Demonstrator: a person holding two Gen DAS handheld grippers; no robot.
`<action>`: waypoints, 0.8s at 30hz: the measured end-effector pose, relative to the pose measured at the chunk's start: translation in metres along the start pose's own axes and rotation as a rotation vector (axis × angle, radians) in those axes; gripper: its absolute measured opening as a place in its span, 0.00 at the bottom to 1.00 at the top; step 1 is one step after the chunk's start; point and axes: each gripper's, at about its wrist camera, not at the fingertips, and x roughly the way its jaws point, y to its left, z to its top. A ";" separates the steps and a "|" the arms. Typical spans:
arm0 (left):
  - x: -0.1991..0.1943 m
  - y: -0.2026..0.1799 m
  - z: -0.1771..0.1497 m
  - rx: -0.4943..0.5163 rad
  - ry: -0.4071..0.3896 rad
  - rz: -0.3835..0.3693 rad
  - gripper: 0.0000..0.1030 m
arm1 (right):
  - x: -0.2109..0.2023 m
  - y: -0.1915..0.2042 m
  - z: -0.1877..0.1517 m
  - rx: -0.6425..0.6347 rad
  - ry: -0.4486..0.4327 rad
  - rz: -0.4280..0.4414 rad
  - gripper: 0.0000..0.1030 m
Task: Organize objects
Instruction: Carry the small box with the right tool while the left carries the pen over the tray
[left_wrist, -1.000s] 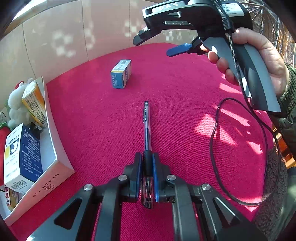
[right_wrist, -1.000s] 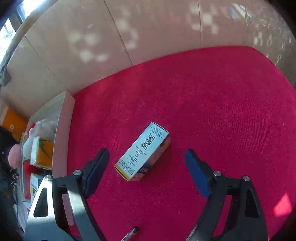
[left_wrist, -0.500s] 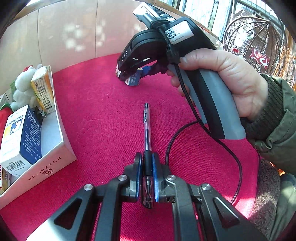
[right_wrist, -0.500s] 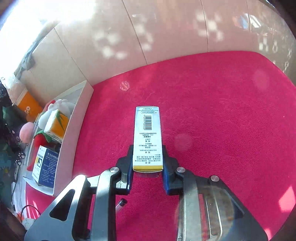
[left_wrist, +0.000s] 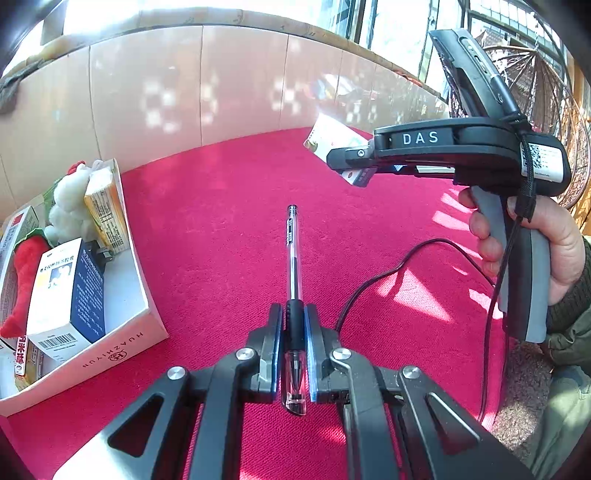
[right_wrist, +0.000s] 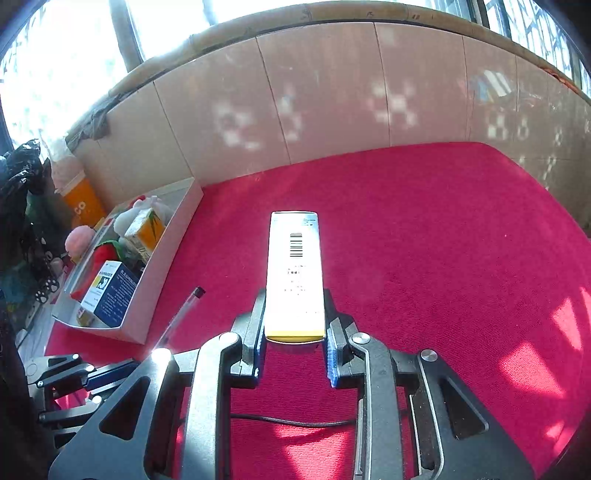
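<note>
Hard sunlight pours in from the windows behind the beige panelled wall (right_wrist: 332, 103), dappling it with pale square patches. Bright slabs and dark shadows stripe the crimson felt tabletop (left_wrist: 229, 229). The narrow white barcode carton (right_wrist: 294, 273) is blown out by glare. Fisheye bending curves every edge, corners vignette to black; focus is crisp.

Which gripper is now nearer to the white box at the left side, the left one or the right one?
Left. The left gripper, shut on the pen, is just beside the white box. The right gripper, shut on the small carton, is farther away, over the red cloth.
</note>
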 end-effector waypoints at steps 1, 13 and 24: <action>-0.001 0.002 0.001 -0.011 -0.004 0.006 0.09 | -0.001 -0.001 -0.001 0.002 -0.001 0.000 0.24; -0.024 -0.006 -0.007 -0.036 -0.064 0.058 0.09 | -0.018 0.002 -0.003 -0.012 -0.025 0.004 0.24; -0.046 -0.011 -0.003 -0.027 -0.135 0.082 0.09 | -0.034 0.025 0.002 -0.068 -0.052 0.024 0.24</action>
